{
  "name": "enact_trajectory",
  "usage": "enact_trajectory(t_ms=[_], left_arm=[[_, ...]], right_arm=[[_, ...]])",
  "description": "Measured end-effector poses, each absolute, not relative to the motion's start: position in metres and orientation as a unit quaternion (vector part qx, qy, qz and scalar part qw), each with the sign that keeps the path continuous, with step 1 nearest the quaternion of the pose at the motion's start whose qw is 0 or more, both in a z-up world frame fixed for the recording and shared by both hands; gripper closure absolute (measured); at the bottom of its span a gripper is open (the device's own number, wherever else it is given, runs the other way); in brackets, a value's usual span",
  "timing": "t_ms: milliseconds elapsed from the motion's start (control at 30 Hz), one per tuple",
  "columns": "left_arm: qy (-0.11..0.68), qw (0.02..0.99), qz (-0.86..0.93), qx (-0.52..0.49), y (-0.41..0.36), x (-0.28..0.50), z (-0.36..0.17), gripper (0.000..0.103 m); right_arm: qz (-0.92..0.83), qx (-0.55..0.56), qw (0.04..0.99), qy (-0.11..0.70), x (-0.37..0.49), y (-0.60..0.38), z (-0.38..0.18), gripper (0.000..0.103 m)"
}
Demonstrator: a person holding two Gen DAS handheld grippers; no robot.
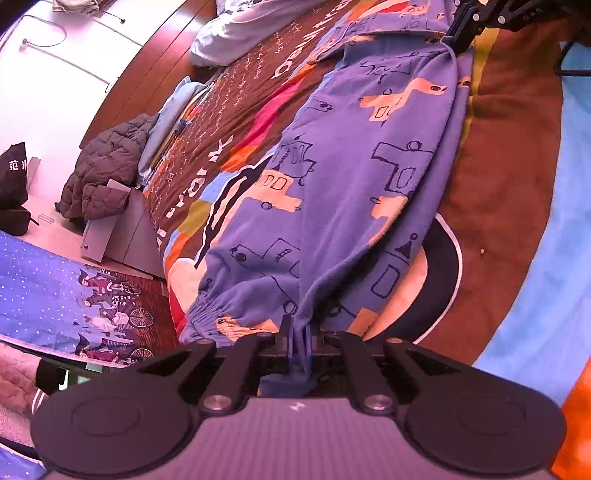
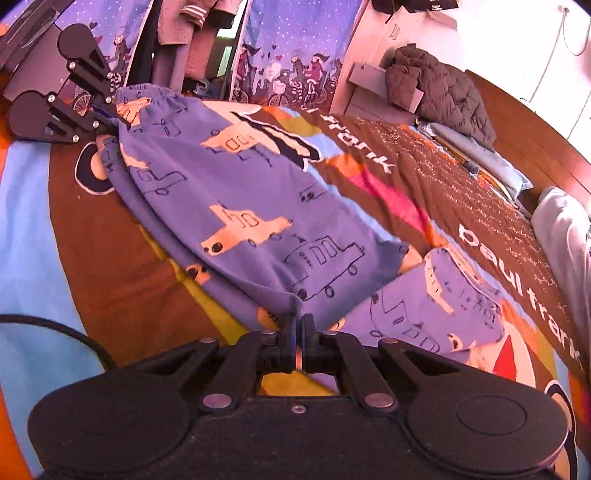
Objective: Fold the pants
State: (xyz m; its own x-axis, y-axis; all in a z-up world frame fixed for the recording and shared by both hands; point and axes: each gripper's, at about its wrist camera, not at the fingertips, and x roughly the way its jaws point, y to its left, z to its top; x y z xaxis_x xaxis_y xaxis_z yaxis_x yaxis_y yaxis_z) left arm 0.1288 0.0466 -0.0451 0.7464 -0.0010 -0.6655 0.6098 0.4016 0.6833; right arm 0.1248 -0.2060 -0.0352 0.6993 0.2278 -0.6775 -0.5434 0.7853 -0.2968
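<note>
Blue pants (image 1: 343,177) printed with cars lie on a colourful bedspread (image 1: 509,192), folded lengthwise. My left gripper (image 1: 297,338) is shut on the pants fabric near the elastic waistband (image 1: 207,314). My right gripper (image 2: 299,328) is shut on the pants (image 2: 236,206) at the fold near the crotch. One leg (image 2: 436,306) bends off to the right. The left gripper (image 2: 110,114) shows far left in the right wrist view; the right gripper (image 1: 456,35) shows at the top of the left wrist view.
A dark puffer jacket (image 1: 107,173) lies on a grey nightstand (image 1: 118,236) beside the bed. White bedding (image 1: 251,29) is heaped at the head end. Printed curtains (image 2: 291,51) hang past the foot. A black cable (image 2: 55,328) runs over the bedspread (image 2: 85,258).
</note>
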Motion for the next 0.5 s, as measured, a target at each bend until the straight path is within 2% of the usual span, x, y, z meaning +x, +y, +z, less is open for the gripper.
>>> enact_trajectory(t_ms=[33, 67, 100, 133, 167, 200, 233, 300, 400, 433, 500], left_arm=[[0.299, 0.783, -0.196, 0.509, 0.047, 0.129, -0.043, 0.091], [0.3, 0.785, -0.196, 0.505, 0.047, 0.129, -0.041, 0.072], [0.303, 0.79, -0.195, 0.497, 0.048, 0.129, -0.037, 0.061], [0.301, 0.799, -0.187, 0.485, 0.048, 0.129, -0.032, 0.038], [0.298, 0.813, -0.18, 0.467, 0.05, 0.13, -0.024, 0.025], [0.301, 0.826, -0.178, 0.441, 0.05, 0.13, -0.015, 0.02], [0.31, 0.837, -0.182, 0.412, 0.05, 0.131, -0.006, 0.014], [0.33, 0.859, -0.194, 0.339, 0.047, 0.135, 0.012, 0.01], [0.346, 0.879, -0.222, 0.241, 0.03, 0.143, 0.028, 0.003], [0.349, 0.882, -0.231, 0.216, 0.022, 0.147, 0.029, 0.0], [0.357, 0.885, -0.253, 0.159, 0.002, 0.155, 0.029, 0.0]], right_arm=[[0.218, -0.246, 0.888, 0.322, 0.124, -0.206, -0.035, 0.102], [0.219, -0.246, 0.887, 0.324, 0.125, -0.207, -0.035, 0.101], [0.222, -0.245, 0.884, 0.331, 0.125, -0.208, -0.034, 0.1], [0.22, -0.242, 0.884, 0.334, 0.125, -0.21, -0.033, 0.099], [0.218, -0.237, 0.885, 0.336, 0.124, -0.212, -0.03, 0.09], [0.216, -0.232, 0.886, 0.339, 0.124, -0.216, -0.028, 0.078], [0.213, -0.225, 0.887, 0.343, 0.122, -0.22, -0.025, 0.072], [0.2, -0.214, 0.891, 0.348, 0.116, -0.233, -0.02, 0.044], [0.169, -0.193, 0.899, 0.355, 0.106, -0.254, -0.013, 0.025], [0.157, -0.183, 0.903, 0.357, 0.102, -0.262, -0.011, 0.021], [0.138, -0.155, 0.909, 0.362, 0.095, -0.281, -0.009, 0.012]])
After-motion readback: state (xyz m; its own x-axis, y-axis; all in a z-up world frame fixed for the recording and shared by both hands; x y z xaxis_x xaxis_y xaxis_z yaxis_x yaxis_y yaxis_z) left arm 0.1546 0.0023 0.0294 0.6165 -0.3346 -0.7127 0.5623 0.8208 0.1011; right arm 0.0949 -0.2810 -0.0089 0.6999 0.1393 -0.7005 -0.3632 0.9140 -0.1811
